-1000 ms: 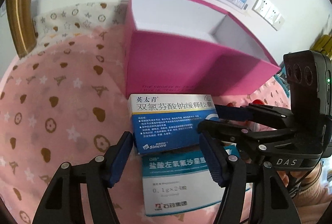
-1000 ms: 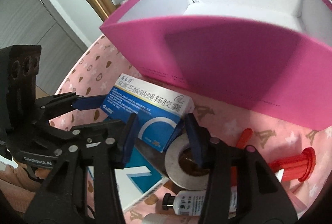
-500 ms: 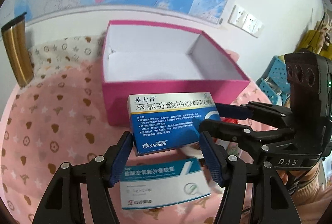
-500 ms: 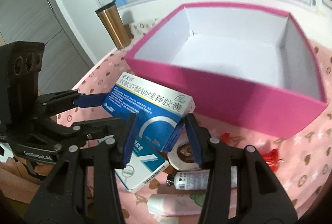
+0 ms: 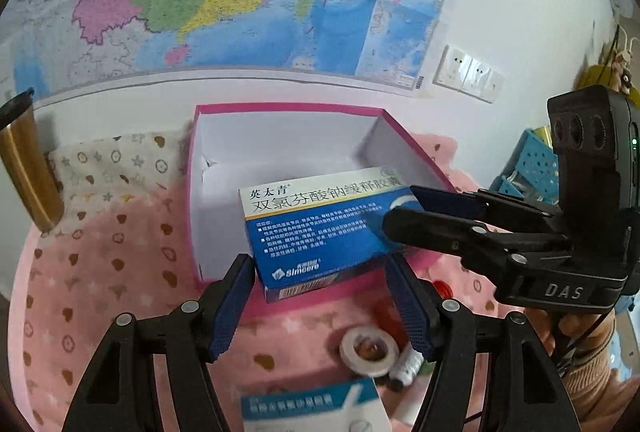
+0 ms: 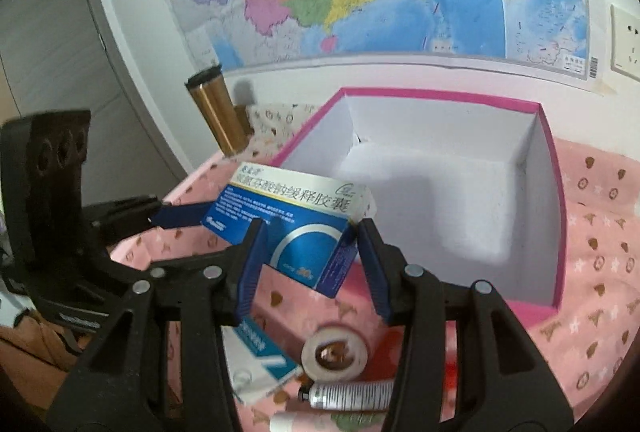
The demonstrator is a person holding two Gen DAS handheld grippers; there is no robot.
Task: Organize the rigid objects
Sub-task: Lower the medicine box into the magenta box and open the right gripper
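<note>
The pink box (image 5: 288, 136) at frame centre holds nothing, the blue medicine carton (image 5: 316, 228), clamped by both the left gripper (image 5: 324, 302) and right gripper (image 6: 310, 264), now hangs over its near wall, raised off the table (image 5: 100, 272) since 1 second ago, tape roll (image 6: 334, 354) and white carton (image 6: 260, 364) below.

Both grippers are black plastic frames with silver rivets and blue ribbed fingers (image 5: 234, 306); the right gripper (image 5: 404, 210) reads "DAS", above a pinkish knit sleeve (image 5: 600, 384).
</note>
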